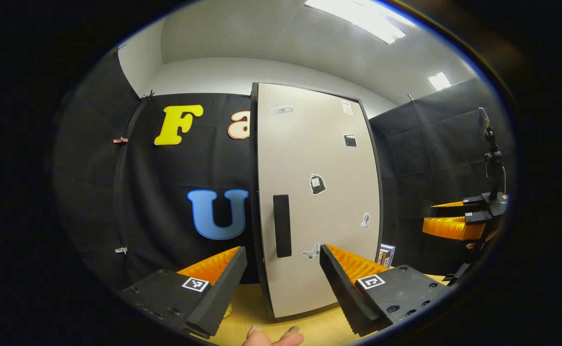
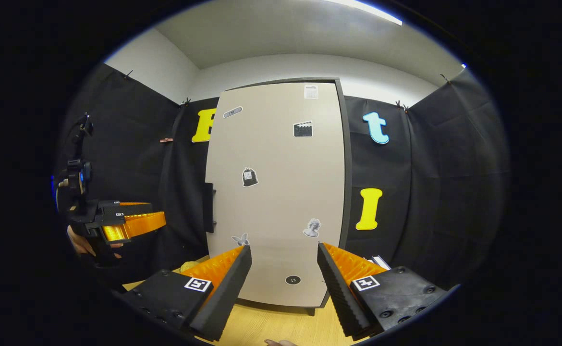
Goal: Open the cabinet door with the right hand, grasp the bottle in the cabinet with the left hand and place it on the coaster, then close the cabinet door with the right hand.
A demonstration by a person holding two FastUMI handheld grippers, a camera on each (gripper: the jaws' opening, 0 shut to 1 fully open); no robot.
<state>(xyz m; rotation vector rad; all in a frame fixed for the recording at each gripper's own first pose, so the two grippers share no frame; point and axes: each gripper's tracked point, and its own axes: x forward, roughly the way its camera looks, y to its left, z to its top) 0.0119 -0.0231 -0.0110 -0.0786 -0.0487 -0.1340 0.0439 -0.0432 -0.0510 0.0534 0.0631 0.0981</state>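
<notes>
We face a tall beige cabinet door (image 2: pixel 276 192), shut, on a pale wooden bench (image 2: pixel 271 327). Our right tool (image 2: pixel 283 278) and left tool (image 1: pixel 283 283) gape, empty. Opening comes first: reach right for the black vertical handle (image 1: pixel 282 226). The bottle presumably sits hidden inside.

Both the left gripper (image 1: pixel 283 274) and right gripper (image 2: pixel 283 271) hover level, jaws spread wide.

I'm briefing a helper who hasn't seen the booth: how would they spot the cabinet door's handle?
Find the tall pale cabinet door standing on the wooden table. Low on its left edge sits the handle, a dark upright bar. The stickers nearby are small flat pictures; the handle is plain and much longer.
</notes>
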